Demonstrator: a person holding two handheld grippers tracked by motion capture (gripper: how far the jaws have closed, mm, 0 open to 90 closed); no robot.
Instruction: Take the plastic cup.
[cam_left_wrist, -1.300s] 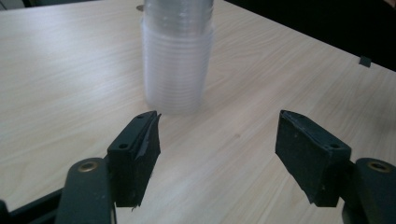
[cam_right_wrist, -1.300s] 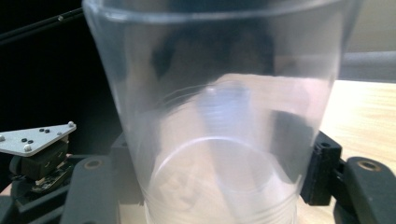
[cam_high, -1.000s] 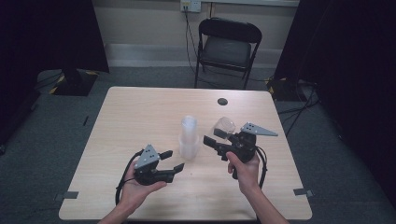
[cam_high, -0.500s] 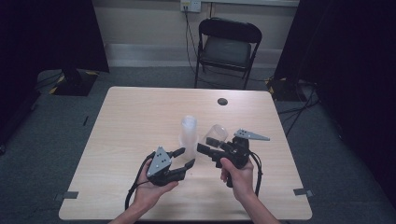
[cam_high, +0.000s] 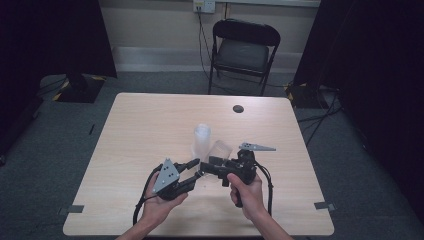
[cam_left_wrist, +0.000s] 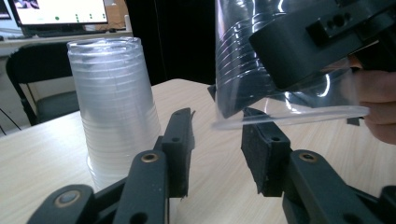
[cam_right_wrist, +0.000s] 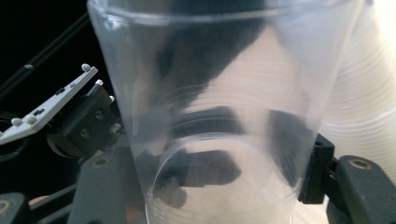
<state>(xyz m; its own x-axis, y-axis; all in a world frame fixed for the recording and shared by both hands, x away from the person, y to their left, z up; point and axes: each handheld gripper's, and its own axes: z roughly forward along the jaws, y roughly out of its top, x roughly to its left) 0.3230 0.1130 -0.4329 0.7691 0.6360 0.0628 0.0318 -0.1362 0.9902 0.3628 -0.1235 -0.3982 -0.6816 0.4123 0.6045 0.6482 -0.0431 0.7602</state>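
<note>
Right gripper clamps the clear cup just beside the cup stack; left gripper, jaws half-wide and just been closing, brackets its rim: handover underway, next squeeze the rim

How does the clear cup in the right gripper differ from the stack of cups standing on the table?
The single cup is one cup, clamped in the right gripper and lifted off the table; the stack of cups is many nested cups resting free on it. The single cup looks tilted and see-through, while the stack stands upright, mouth down, and looks milky from its layers. Both are clear ribbed plastic cups of the same shape.
</note>
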